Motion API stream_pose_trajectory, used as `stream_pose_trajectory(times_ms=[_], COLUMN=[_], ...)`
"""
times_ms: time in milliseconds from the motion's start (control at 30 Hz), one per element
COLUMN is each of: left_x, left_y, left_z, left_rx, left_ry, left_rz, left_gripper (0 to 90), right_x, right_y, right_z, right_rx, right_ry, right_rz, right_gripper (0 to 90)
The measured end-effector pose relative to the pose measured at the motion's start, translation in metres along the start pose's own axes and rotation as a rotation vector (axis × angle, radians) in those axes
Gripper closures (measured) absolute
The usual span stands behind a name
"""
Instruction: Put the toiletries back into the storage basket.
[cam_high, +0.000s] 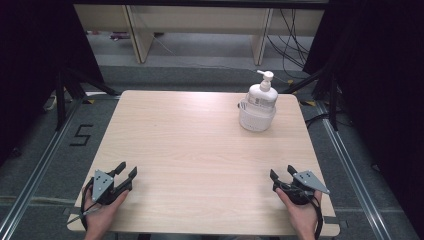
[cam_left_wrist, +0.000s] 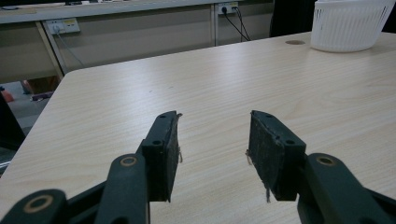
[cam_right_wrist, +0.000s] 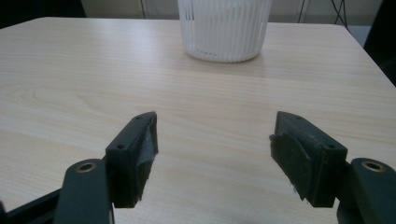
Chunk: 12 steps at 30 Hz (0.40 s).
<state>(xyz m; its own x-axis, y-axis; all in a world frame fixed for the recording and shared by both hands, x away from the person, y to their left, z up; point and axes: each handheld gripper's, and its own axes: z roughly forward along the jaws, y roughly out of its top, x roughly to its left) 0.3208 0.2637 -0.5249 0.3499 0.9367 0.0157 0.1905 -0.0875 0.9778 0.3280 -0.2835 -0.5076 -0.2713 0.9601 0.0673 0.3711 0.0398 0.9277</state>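
A white pump bottle (cam_high: 263, 92) stands upright inside a white slotted basket (cam_high: 256, 118) at the far right of the light wooden table (cam_high: 200, 150). The basket (cam_left_wrist: 348, 25) sits at the upper right of the left gripper view, and the basket (cam_right_wrist: 224, 28) is straight ahead in the right gripper view. My left gripper (cam_high: 126, 171) rests near the table's front left corner, open, nothing between its jaws. At the front right, my right gripper (cam_high: 281, 172) is open and empty too. My left gripper (cam_left_wrist: 212, 149) and right gripper (cam_right_wrist: 212, 154) both point across bare wood.
Grey floor with rails surrounds the table. Pale furniture legs (cam_high: 137, 35) and loose cables (cam_high: 295, 45) lie beyond the far edge. Black stands (cam_high: 62, 95) flank the table on the left and right. A number marking (cam_high: 80, 135) is on the floor at the left.
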Motion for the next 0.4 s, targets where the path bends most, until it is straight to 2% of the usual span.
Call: stream_pose_trajectory(times_ms=[67,100,133,167,200,233,300,400], left_x=[0.0001,0.0002,0.0003,0.0005,0.0006,0.0004,0.0008,0.0006], left_y=[-0.0001,-0.0002,-0.0003,-0.0003,-0.0004,-0.0006,-0.0006,-0.0004], left_z=[0.0,0.0002,0.0003,0.0003,0.0008,0.0009,0.001,0.0013], left_rx=[0.0,-0.004,-0.006,-0.005,-0.01,-0.007,-0.014,-0.01], left_ry=[-0.001,-0.003,-0.005,-0.004,-0.005,-0.004,-0.009,-0.008], left_rz=[-0.001,-0.002,-0.004,-0.007,-0.01,-0.017,-0.01,-0.008], left_gripper=[52.0,52.0,51.9,51.9,51.9,51.8,51.8,51.7], right_x=[-0.0004,0.0032,0.0023,0.0031,0.0005,0.0015,0.0019,0.0012], right_y=[-0.0006,-0.0017,-0.0019,-0.0018,-0.0017,-0.0021,-0.0019,-0.0008], right_z=[-0.0017,-0.0021,-0.0015,-0.0027,-0.0021,-0.0014,-0.0019,-0.0035], right_rx=[0.017,0.005,-0.003,0.015,0.0,-0.006,0.001,-0.007], right_ry=[0.003,0.005,0.007,0.012,0.009,0.01,-0.01,0.016], right_rz=[-0.016,0.033,0.013,0.022,-0.014,-0.001,-0.005,0.005], right_gripper=[31.9,31.9,31.9,31.9,31.9,31.9,31.8,31.8])
